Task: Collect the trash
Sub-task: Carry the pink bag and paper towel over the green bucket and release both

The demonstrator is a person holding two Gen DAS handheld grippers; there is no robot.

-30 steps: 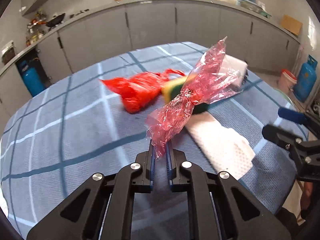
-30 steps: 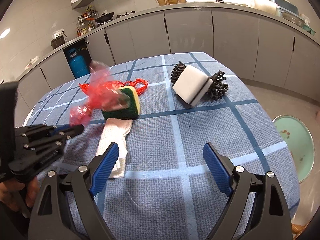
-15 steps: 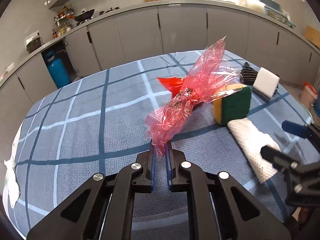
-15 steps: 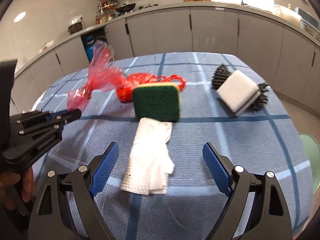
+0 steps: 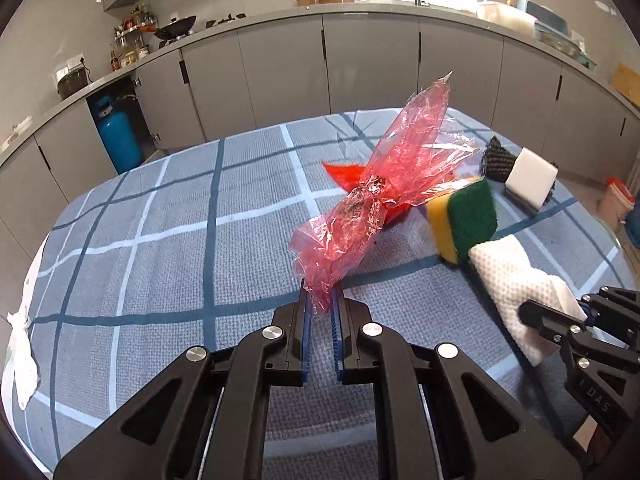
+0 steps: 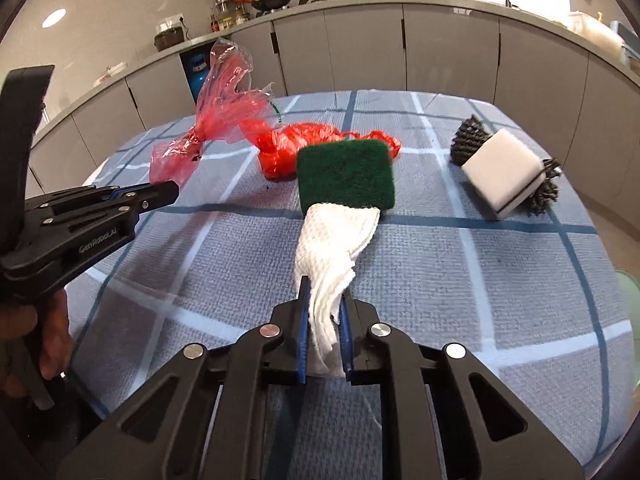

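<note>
My left gripper is shut on the lower end of a crinkled pink cellophane wrapper, which sticks up above the checked tablecloth. In the right wrist view that wrapper and the left gripper show at the left. My right gripper is shut on the near end of a white paper towel. The towel's far end touches a green and yellow sponge. A red plastic bag lies behind the sponge.
A white sponge block with black scourers sits at the table's right. A hand holds the left gripper's handle. Grey kitchen cabinets curve round the back. A blue gas cylinder stands by them. A white scrap hangs at the table's left edge.
My right gripper came up to the paper towel and shut on its near end; earlier its fingers stood wide apart. The left gripper swung a little, still holding the wrapper.
</note>
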